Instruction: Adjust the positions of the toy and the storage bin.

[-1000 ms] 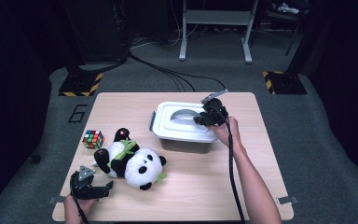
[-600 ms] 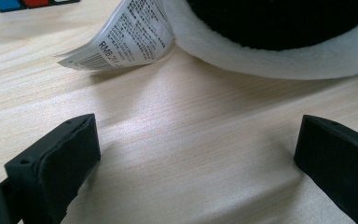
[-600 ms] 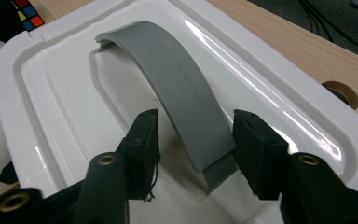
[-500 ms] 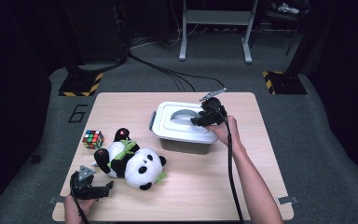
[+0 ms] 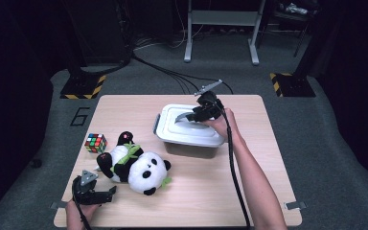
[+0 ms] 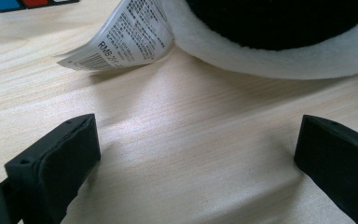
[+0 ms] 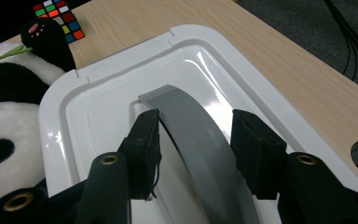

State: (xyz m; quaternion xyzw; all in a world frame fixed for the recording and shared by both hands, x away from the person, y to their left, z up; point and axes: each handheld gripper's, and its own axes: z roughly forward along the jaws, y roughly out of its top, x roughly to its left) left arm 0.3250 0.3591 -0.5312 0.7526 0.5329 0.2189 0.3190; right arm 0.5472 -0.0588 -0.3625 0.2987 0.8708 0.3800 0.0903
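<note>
High view: white lidded box [image 5: 188, 132] sits right of frame centre on the bench [image 5: 268, 158], long axis running left-right across the picture, slightly tilted — right end lower in frame. Grey arched handle [image 5: 186, 116] on the lid [image 5: 172, 125]. Right gripper [image 5: 202, 114] hangs over the lid's upper right part, pointing toward frame left, hand behind it.

Right gripper view: fingers [image 7: 144, 140] partly open, straddling the grey handle [image 7: 196, 140] — one on each side. Left-hand finger touching or just beside the strap edge, right-hand one a little apart; nothing clamped. Handle runs from bottom centre up toward frame centre, curving, along the fingers' direction. Lid [image 7: 102, 74] glossy white with raised rim. Panda plush [image 7: 9, 112] at left edge, puzzle cube [image 7: 58, 17] upper left.

High view, lower left: left gripper [image 5: 106, 193] low on the bench, pointing frame right, just below the panda plush [image 5: 134, 165]. Puzzle cube [image 5: 96, 143] left of the panda.

Left gripper view: fingers [image 6: 65, 154] wide open, empty, bare bench between them; plush [image 6: 279, 51] and its paper tag [image 6: 126, 37] ahead, at top of frame.
</note>
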